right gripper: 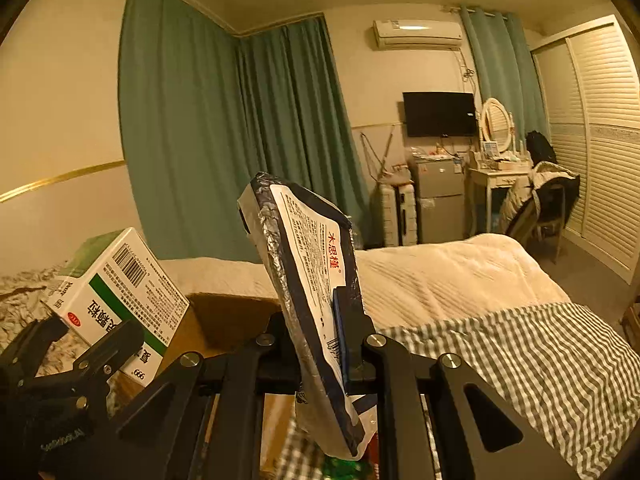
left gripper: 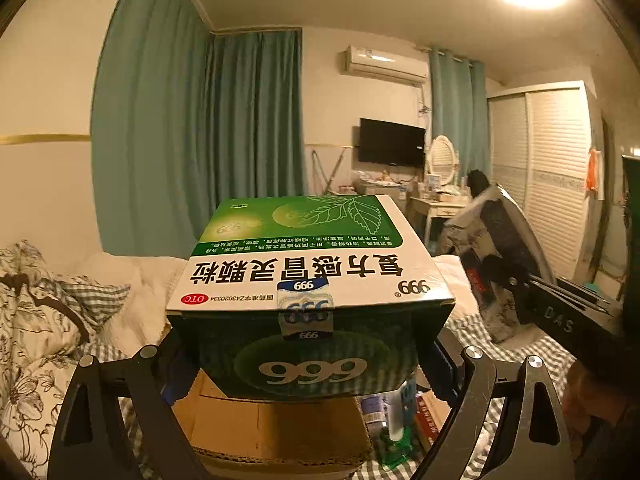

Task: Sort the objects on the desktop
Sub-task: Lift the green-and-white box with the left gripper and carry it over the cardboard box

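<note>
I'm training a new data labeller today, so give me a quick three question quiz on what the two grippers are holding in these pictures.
1. True or false: the left gripper is clamped on the green and white medicine box.
2. What does the right gripper hold? A) a cup B) a foil medicine pouch C) a remote
3. Fill in: under the held box sits an open ____ box, on the bed.

Key
1. True; its fingers press the box's two sides.
2. B, the foil pouch, held upright.
3. Cardboard: the cardboard box rests on the checked bedding.
</note>
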The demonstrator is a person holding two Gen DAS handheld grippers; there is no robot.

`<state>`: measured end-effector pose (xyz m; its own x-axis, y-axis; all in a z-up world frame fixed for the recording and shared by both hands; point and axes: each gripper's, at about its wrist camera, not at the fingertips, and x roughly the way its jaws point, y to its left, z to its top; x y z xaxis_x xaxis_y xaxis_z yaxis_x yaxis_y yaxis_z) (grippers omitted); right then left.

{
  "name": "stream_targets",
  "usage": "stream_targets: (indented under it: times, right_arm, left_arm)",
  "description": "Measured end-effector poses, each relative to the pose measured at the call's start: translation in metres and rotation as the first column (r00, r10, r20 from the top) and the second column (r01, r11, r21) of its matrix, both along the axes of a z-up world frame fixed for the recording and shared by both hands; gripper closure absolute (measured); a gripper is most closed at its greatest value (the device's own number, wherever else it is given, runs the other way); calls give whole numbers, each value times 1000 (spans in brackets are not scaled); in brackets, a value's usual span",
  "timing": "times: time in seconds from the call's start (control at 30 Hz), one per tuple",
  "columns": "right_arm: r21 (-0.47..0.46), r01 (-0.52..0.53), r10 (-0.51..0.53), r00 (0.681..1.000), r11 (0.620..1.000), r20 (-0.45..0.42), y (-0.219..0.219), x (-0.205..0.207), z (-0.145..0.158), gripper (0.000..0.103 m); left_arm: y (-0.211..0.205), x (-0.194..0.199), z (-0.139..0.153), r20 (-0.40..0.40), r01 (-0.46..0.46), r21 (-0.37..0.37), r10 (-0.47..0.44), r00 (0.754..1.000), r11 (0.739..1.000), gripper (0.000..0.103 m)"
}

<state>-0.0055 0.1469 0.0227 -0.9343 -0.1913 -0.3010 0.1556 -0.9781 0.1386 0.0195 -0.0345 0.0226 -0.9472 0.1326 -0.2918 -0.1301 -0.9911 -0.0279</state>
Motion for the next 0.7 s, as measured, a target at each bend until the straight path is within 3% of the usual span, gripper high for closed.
stream_targets:
  times: [0.33, 0.7]
  right_arm:
    - [-2, -52, 52, 998, 999, -47, -25, -9, 7, 91]
    - [11, -102, 102, 994, 995, -34, -42, -20, -2, 91]
  left_arm:
    - [-26, -7, 4, -20, -75, -16, 75, 997, 997, 10]
    - [-58, -27, -5, 9, -175, -23, 176, 984, 984, 10]
